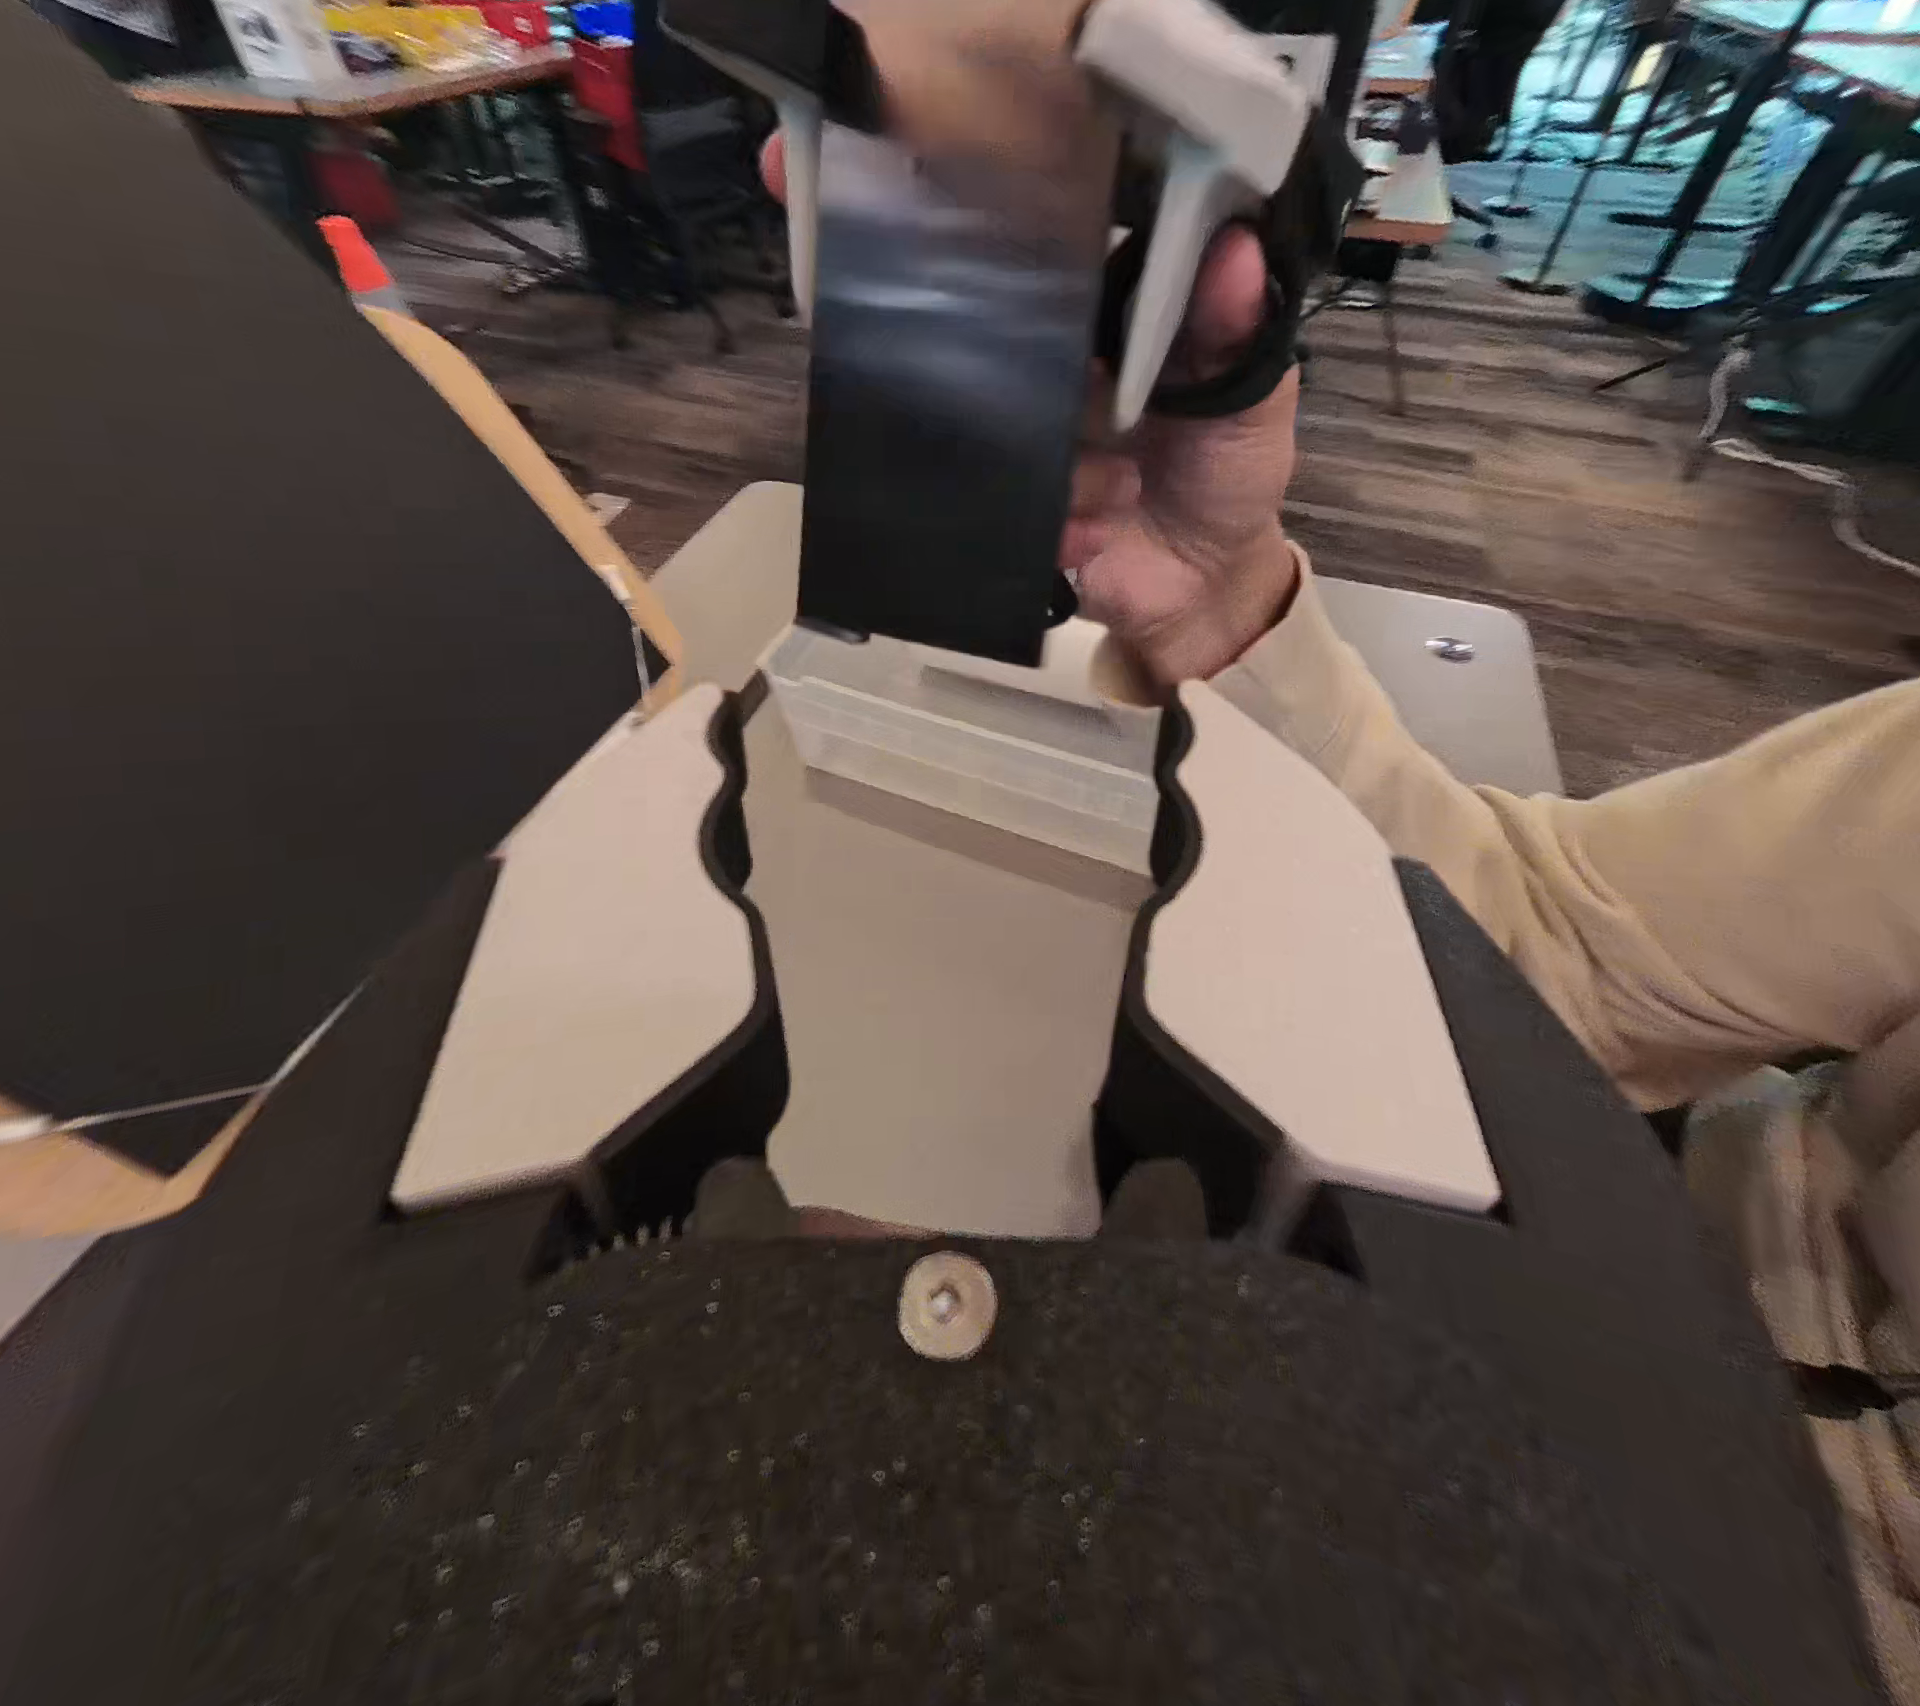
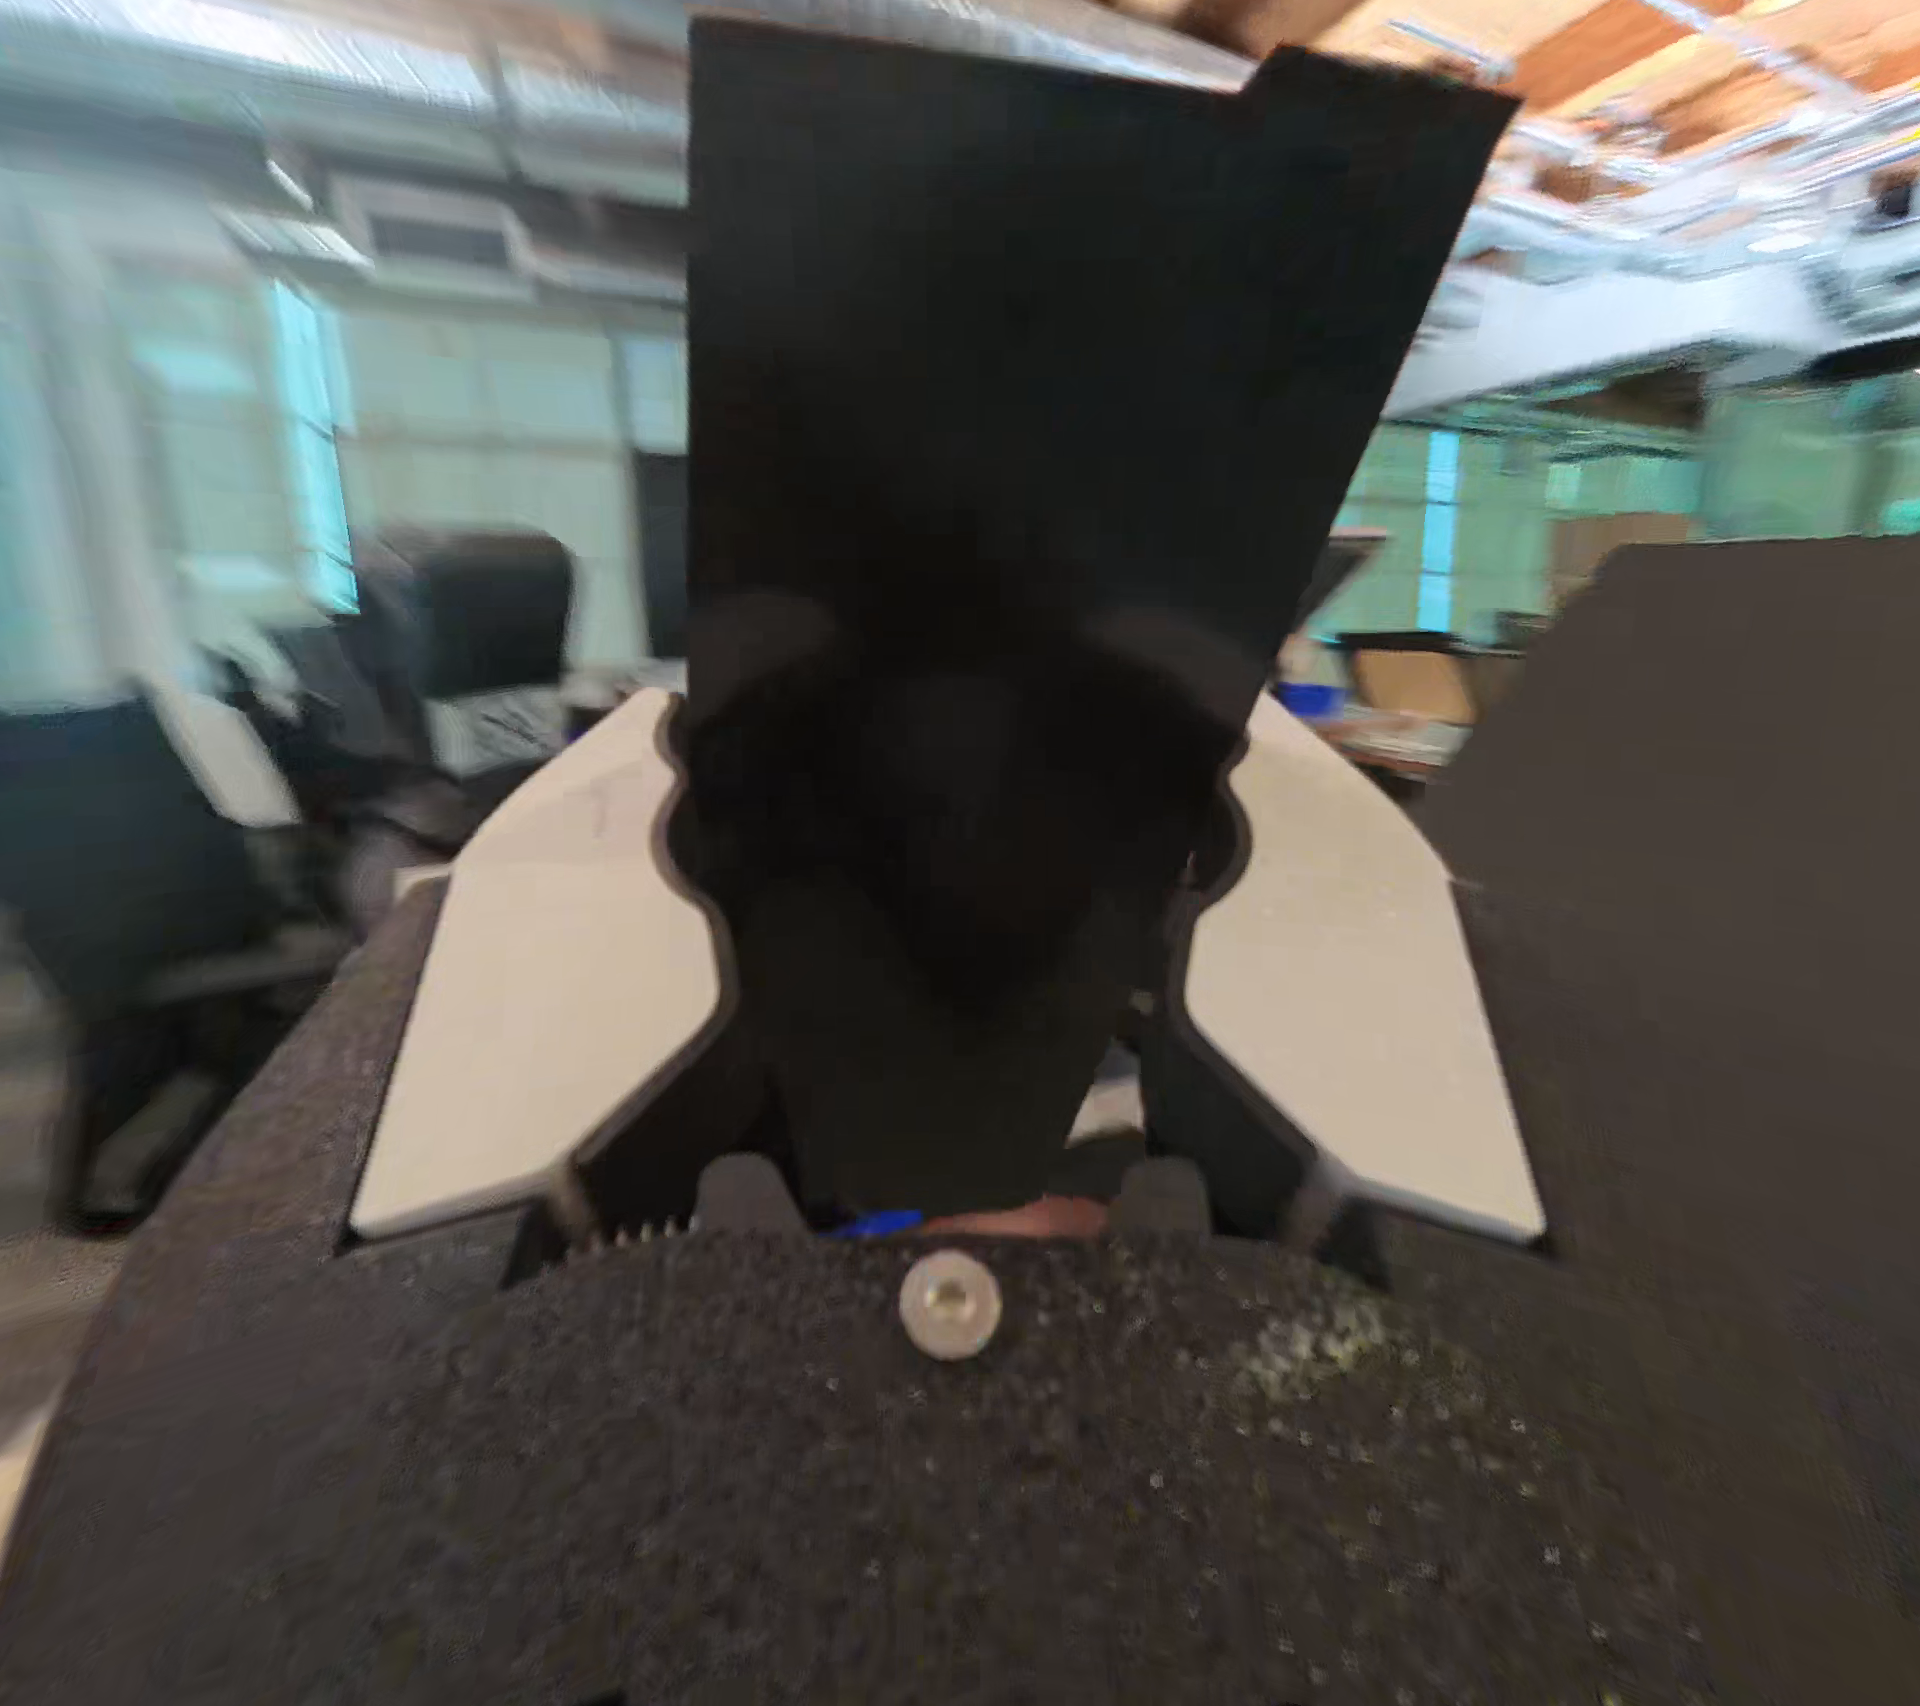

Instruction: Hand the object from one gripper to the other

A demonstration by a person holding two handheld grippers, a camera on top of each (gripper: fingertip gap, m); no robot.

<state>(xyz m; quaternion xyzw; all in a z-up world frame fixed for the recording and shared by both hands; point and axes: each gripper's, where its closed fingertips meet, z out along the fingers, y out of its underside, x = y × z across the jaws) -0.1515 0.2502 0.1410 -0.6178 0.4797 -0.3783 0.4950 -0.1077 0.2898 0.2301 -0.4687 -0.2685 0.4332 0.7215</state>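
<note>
- left wrist view, risk, largest item: black flat panel (image 1: 940, 368) hangs upright from the right gripper (image 1: 961, 274), held near its upper part only; a long free lower end could likely swing or twist in the grip if the approach knocks it.
- risk, second: left gripper (image 1: 951, 721) is spread wide with nothing between its fingers; closing before the panel's lower edge sits between the pads would likely miss or clip a corner.
- risk, third: clear plastic box (image 1: 966, 752) lies on the small table (image 1: 1434, 648) just below the panel; a drop would likely land on it.
- position, panel to left fingers (image 1: 727, 783): ahead of and above the tips, centred on the gap, not touching either.
- position, panel to right fingers (image 2: 1340, 918): in the right wrist view the panel (image 2: 1039, 409) stands between both pads, clamped, and juts well beyond the tips.
- note: both views are motion-blurred.
</note>
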